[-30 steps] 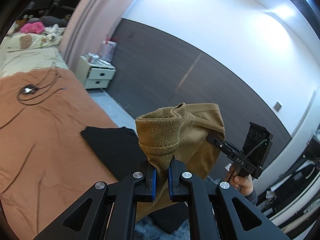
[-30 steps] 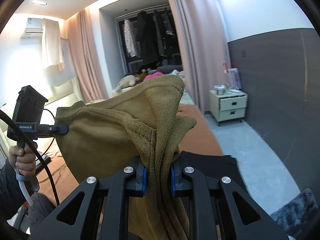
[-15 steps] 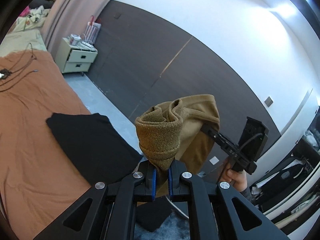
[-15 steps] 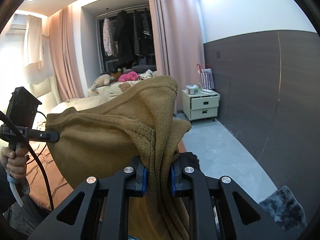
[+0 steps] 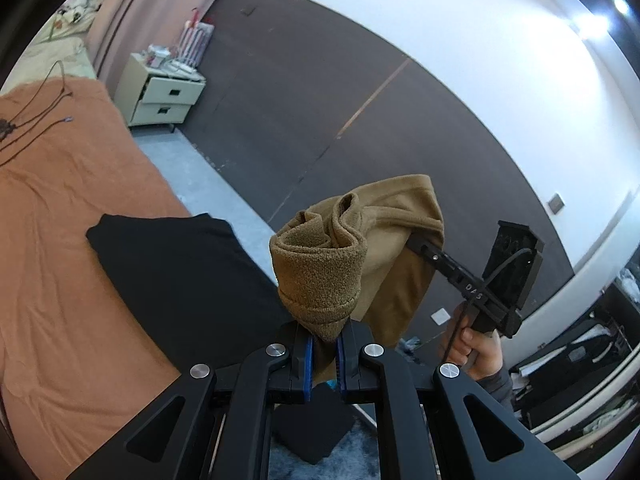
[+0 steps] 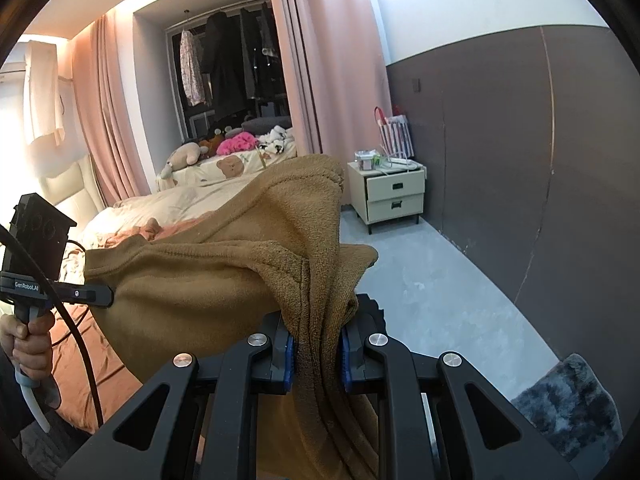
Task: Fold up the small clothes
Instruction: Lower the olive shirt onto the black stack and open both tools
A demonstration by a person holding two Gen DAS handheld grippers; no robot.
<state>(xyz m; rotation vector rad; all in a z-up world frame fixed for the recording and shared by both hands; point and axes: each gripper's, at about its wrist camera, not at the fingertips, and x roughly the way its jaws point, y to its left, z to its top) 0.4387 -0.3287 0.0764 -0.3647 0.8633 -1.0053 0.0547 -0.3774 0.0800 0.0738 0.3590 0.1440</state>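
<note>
Tan knit garment [image 5: 320,276]: fuzzy, matt cloth, ribbed hem. Left gripper [image 5: 324,354]: matt black plastic, blue pads, shiny metal screws. Rust-orange bedsheet [image 5: 60,208]: smooth, creased fabric. Black garment [image 5: 180,264]: matt cloth.

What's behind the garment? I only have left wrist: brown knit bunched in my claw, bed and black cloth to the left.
Observer: The right wrist view shows the brown garment stretched between both claws; the right claw is shut on a thick gathered fold.
Operator: How does the left claw look from there?
Observer: The left claw is clamped on the garment's far edge, at left of that view.
Operator: Anything on the far side of the room?
Observer: Clothes hang in a dark window alcove, and stuffed toys sit at the head of the bed.
</note>
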